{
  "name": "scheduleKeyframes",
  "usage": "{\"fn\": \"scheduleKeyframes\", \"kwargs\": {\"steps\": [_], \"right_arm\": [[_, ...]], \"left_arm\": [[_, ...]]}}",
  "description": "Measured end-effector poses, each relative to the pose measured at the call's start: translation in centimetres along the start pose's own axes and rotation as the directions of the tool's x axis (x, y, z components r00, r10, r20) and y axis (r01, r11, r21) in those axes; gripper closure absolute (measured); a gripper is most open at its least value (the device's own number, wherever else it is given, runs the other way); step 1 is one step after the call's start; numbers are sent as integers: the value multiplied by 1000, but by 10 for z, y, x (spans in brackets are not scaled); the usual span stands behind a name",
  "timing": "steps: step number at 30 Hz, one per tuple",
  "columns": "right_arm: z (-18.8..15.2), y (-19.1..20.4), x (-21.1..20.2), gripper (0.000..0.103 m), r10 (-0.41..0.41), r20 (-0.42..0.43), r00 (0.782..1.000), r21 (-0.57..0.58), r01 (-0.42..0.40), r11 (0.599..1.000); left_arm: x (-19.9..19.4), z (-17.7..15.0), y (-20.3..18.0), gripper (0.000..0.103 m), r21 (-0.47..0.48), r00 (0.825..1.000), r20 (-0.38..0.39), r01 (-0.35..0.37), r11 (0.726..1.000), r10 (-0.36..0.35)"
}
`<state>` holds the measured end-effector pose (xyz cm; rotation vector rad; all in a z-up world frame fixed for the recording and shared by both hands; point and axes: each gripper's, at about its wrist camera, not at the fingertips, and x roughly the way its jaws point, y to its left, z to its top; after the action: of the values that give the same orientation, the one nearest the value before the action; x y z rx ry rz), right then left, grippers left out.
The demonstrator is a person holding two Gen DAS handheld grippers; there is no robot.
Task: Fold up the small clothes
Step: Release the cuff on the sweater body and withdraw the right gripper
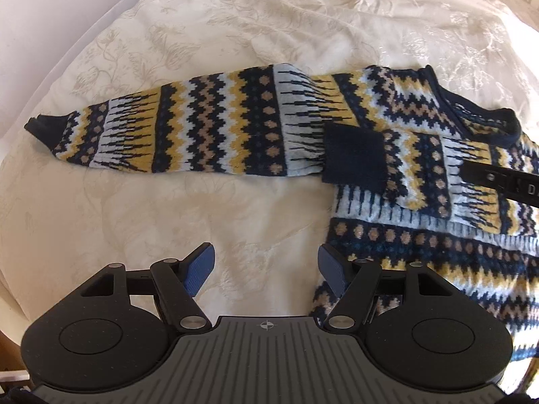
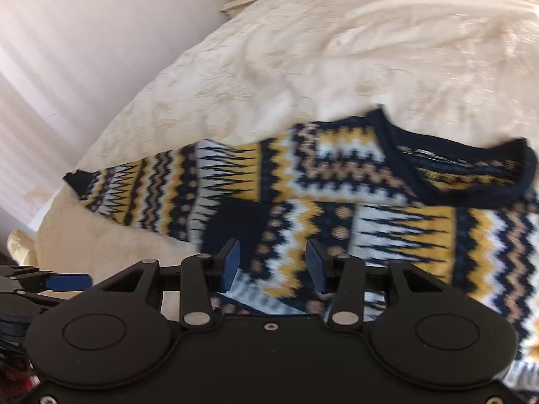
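Navy, mustard and pale-blue zigzag knitted sweater point(image 1: 387, 155) lies flat on the cream embroidered bedspread point(image 1: 235, 27), one sleeve folded across its chest. My left gripper point(image 1: 266, 271) released beside its hem; right gripper point(image 2: 273, 266) released above the folded sleeve's cuff.

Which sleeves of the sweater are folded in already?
One sleeve is folded across the sweater chest; the other sleeve lies spread straight out on the bedspread.
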<state>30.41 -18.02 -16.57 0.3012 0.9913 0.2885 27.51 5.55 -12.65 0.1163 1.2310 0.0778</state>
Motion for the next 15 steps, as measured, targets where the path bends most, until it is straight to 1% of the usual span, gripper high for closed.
{"fn": "scheduleKeyframes", "kwargs": {"steps": [1,2,3,4,5,6,8,9,12,13,15], "right_arm": [[-4,-15,-11,50,-79,9,997,24,78,997],[-8,-28,-19,50,-140,16,990,43,140,989],[-14,-45,-30,49,-210,22,977,72,208,975],[-21,-62,-41,49,-274,26,961,103,270,957],[-27,-75,-51,49,-318,27,948,126,313,942],[-34,-90,-61,49,-369,24,929,147,362,920],[-48,-109,-77,49,-448,7,894,151,442,884],[-56,-117,-82,49,-476,-7,880,143,472,870],[-74,-133,-90,49,-508,-45,860,123,510,851],[-78,-137,-89,49,-513,-52,857,116,515,849],[-81,-142,-85,50,-511,-60,857,112,515,850]], "left_arm": [[-1,0,-6,36,13,1000,3,6,1000,-6],[-1,-1,-11,36,23,1000,5,11,1000,-11],[-2,-1,-16,36,33,1000,6,17,999,-17],[-3,-3,-20,36,43,1000,7,23,999,-24],[-4,-4,-25,36,51,1000,7,28,998,-29],[-4,-6,-29,36,59,999,5,32,998,-32],[-4,-10,-36,36,74,999,-2,38,997,-38],[-4,-12,-40,36,80,999,-7,39,996,-39],[-4,-17,-49,36,98,999,-18,41,994,-39],[-4,-19,-52,36,104,999,-19,38,994,-37],[-7,-20,-57,36,111,999,-17,33,993,-31]]}}
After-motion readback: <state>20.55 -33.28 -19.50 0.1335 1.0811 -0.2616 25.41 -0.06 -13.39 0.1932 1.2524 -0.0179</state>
